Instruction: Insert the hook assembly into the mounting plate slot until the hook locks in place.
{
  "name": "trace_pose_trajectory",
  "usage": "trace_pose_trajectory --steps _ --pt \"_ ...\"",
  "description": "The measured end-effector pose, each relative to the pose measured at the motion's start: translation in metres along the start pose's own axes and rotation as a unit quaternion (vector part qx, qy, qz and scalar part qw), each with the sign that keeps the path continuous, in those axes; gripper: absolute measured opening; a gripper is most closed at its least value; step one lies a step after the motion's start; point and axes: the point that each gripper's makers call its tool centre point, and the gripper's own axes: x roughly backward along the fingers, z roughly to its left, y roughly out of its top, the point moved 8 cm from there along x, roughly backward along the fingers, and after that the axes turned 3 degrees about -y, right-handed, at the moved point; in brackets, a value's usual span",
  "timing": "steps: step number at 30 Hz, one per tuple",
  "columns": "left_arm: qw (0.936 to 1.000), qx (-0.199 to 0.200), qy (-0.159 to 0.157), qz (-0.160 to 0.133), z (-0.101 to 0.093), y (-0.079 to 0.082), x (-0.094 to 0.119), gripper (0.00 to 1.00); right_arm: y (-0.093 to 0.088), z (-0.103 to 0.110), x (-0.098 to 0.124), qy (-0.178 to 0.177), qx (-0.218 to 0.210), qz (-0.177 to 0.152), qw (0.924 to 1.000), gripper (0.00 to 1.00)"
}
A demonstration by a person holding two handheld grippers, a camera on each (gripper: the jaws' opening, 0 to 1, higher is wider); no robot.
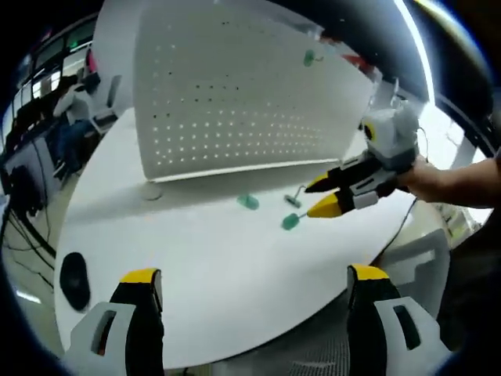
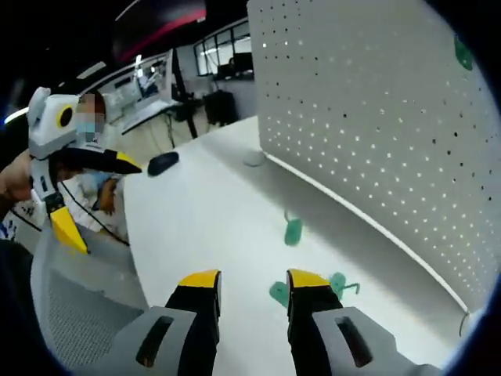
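Right gripper (image 1: 319, 196) reaches in from 3 o'clock, jaws parted, straddling green hook (image 1: 291, 222) on white table (image 1: 196, 251), not pinching. Left gripper (image 2: 98, 196) raised at 9 o'clock, jaws spread, empty. Perforated mounting plate (image 1: 235, 94) upright at 12 o'clock.

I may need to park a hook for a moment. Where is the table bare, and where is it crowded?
Bare: the broad stretch of the white table between the left tongs and the green hooks, and over toward the dark object near the edge. Crowded: the spot by the pegboard foot, where the right tongs hover among the hooks.
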Motion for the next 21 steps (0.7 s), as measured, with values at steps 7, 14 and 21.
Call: trace_pose_trajectory --steps 7,14,21 --pt "1.0 0.0 -0.004 0.009 0.0 -0.001 -0.005 1.0 0.011 -0.017 -0.027 0.001 0.006 0.021 0.9998 0.3" --pt "0.9999 0.0 -0.002 0.01 0.002 0.003 -0.007 1.0 0.017 -0.023 -0.049 0.007 0.008 0.04 0.9992 0.27" --pt "1.0 0.006 0.002 0.007 0.005 0.003 -0.006 1.0 0.026 -0.027 -0.066 0.001 0.018 0.049 0.9986 0.26"
